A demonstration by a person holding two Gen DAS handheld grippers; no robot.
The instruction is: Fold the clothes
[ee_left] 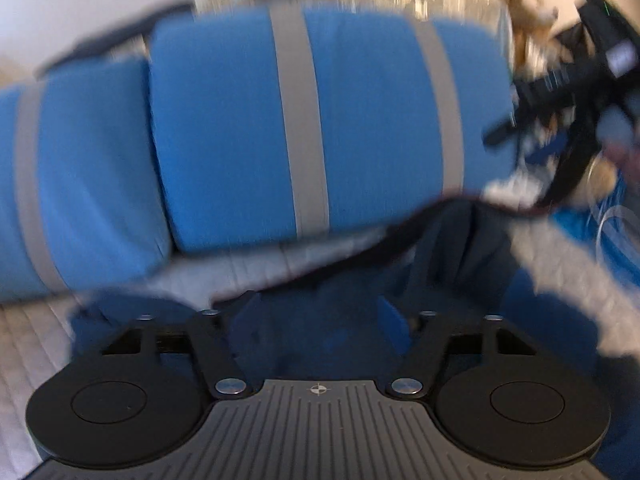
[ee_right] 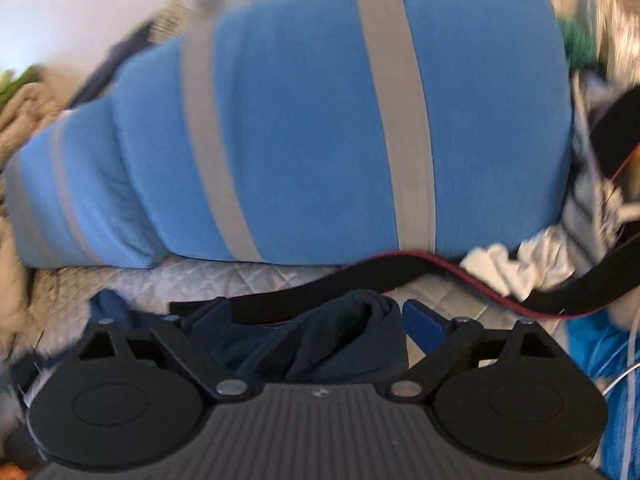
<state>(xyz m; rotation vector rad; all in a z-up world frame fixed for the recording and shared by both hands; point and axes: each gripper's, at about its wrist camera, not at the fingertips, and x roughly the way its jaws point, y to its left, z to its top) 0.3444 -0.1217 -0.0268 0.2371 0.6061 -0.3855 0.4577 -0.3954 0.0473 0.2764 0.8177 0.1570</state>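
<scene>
— While both views blur, where is the navy garment (ee_right: 316, 344)?
— On the quilt (ee_right: 224, 276), before the blue pillows (ee_right: 320, 120); bunched between the right gripper (ee_right: 316, 320) fingers, spread wide; left gripper (ee_left: 318, 312) likewise agape over it.

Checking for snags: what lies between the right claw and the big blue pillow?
In the right wrist view, a black strap crosses the grey quilted cover.

1. Blue pillow with grey stripes (ee_right: 320, 128), lying far across the quilt.
2. Pale quilted cover (ee_right: 224, 276), near, under the pillow.
3. Black strap with red edge (ee_right: 400, 270), curving right.
4. Crumpled white cloth (ee_right: 516, 264), right.
5. Brown stuffed toy (ee_left: 524, 8), far right.
</scene>
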